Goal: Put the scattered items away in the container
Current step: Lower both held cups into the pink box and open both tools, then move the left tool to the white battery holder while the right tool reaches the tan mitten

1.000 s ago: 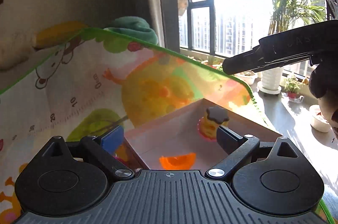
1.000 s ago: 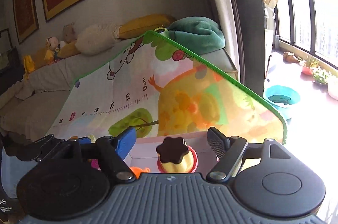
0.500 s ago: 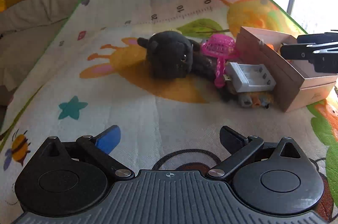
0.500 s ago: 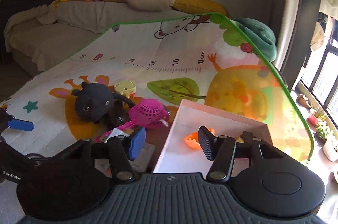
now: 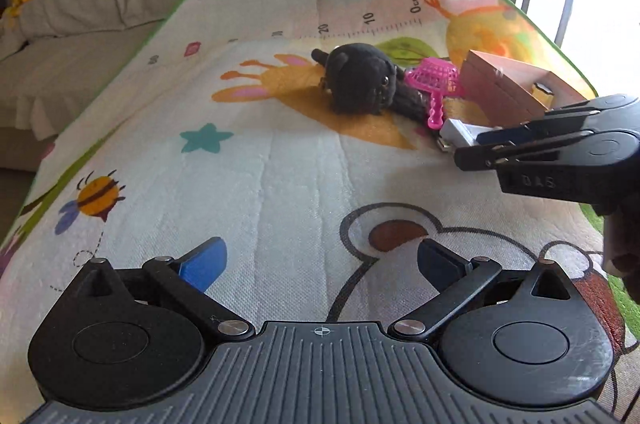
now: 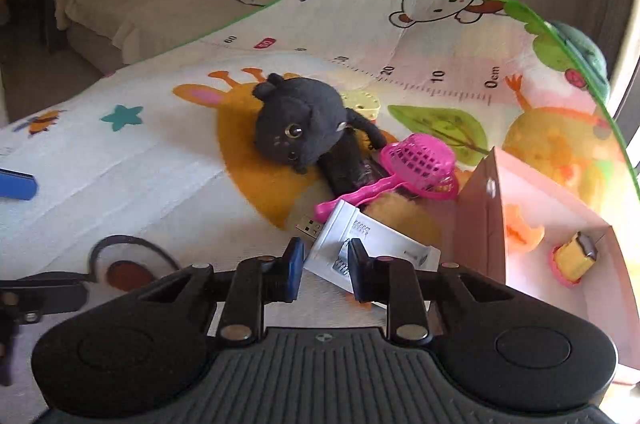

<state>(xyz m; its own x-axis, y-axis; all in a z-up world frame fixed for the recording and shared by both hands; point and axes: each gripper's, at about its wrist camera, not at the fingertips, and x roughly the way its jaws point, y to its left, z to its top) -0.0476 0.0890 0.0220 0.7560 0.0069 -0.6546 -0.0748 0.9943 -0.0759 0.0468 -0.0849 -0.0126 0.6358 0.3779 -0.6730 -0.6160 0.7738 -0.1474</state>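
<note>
Our right tongs (image 6: pixel 322 262) straddle the white charger (image 6: pixel 372 248) beside the box (image 6: pixel 480 224), released; our left tongs (image 5: pixel 320 264) hang released over the mat (image 5: pixel 280 176)

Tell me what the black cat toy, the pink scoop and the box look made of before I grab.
Black cat toy: soft plush, matte fuzzy nap, glossy bead eye. Pink scoop: hard moulded plastic, shiny, with an open grid basket. Box: looks like cardboard, with thin flat walls, folded edges and a dull pinkish finish. White battery charger by the right claw: smooth, rigid plastic.
</note>
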